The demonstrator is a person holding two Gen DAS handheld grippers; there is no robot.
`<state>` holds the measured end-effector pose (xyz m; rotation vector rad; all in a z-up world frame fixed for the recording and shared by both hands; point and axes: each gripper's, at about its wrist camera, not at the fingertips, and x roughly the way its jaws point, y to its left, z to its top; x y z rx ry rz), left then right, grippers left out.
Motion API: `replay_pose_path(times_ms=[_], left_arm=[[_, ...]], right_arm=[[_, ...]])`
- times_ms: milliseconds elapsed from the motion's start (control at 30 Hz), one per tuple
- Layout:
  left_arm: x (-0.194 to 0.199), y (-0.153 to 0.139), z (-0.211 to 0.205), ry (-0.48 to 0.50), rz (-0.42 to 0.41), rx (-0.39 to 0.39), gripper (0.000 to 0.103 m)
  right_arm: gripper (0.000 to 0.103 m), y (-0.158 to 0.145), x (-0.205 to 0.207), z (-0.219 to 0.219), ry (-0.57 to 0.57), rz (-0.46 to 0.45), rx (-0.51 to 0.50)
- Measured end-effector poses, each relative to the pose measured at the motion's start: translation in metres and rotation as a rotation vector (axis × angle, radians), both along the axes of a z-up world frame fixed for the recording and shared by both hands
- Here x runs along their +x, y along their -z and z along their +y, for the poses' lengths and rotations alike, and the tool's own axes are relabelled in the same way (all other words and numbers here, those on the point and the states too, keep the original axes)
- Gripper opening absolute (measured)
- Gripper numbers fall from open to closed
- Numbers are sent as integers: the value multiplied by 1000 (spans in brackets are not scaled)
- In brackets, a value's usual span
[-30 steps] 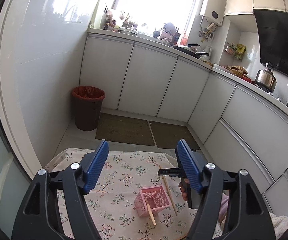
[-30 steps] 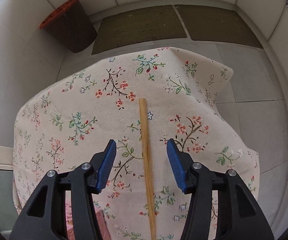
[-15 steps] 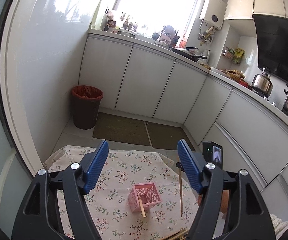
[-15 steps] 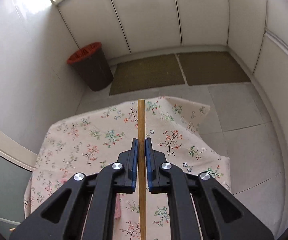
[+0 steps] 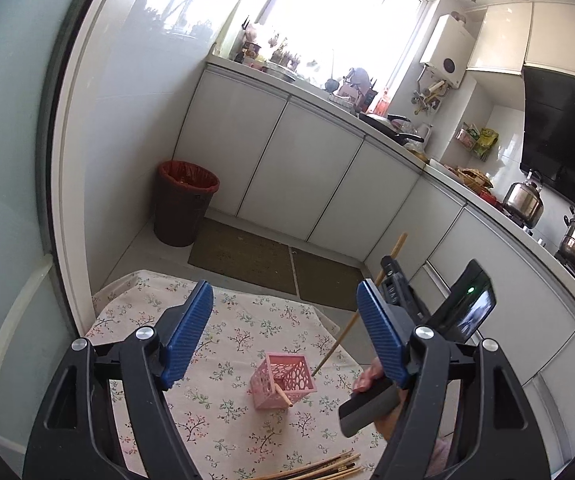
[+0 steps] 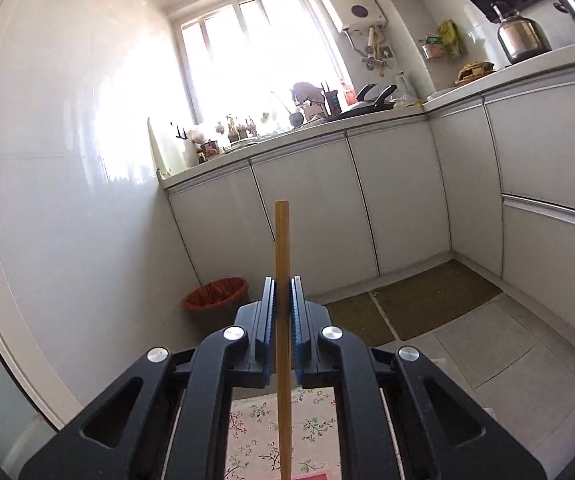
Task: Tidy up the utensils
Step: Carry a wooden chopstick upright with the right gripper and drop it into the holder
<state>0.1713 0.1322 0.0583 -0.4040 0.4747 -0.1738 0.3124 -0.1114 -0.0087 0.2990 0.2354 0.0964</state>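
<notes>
A pink lattice basket (image 5: 287, 376) stands on the flowered tablecloth (image 5: 227, 340) with one chopstick (image 5: 283, 395) leaning out of it. My left gripper (image 5: 283, 308) hovers open above and behind the basket, nothing between its blue pads. My right gripper (image 6: 282, 292) is shut on a wooden chopstick (image 6: 282, 240), which stands upright in the air. In the left wrist view that chopstick (image 5: 343, 332) slants down from the right gripper (image 5: 389, 270), its lower tip just right of the basket's rim. A bundle of several chopsticks (image 5: 319, 468) lies at the cloth's near edge.
A person's hand (image 5: 367, 376) holds the right gripper's handle. A dark bin with a red liner (image 5: 185, 200) stands on the floor by the wall, with mats (image 5: 243, 256) before the white cabinets. Pots (image 5: 523, 200) sit on the counter at right.
The right gripper closed on the chopstick that lay on the cloth, lifted it and tilted it upright. The left gripper shifted a little, so the basket now sits more centrally between its fingers.
</notes>
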Motion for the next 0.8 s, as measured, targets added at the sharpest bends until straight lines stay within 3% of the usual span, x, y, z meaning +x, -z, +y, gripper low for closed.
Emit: replay_pose_path(times_ms=[200, 367, 467, 533, 633, 800], left_arm=[[8, 9, 13, 7, 13, -27, 77], [18, 21, 5, 11, 65, 9, 77], [20, 26, -5, 29, 103, 23, 77], [17, 26, -14, 48, 109, 44, 77], [9, 24, -33, 81, 112, 82, 80], [-5, 20, -74, 149, 108, 142, 91]], right_arm=[[13, 52, 13, 9, -23, 60, 8], [18, 24, -12, 6, -51, 44, -51], [33, -8, -50, -2, -47, -1, -71], [56, -23, -72, -10, -31, -3, -72], [78, -37, -102, -33, 13, 13, -61], [97, -42, -141, -75, 95, 103, -80]])
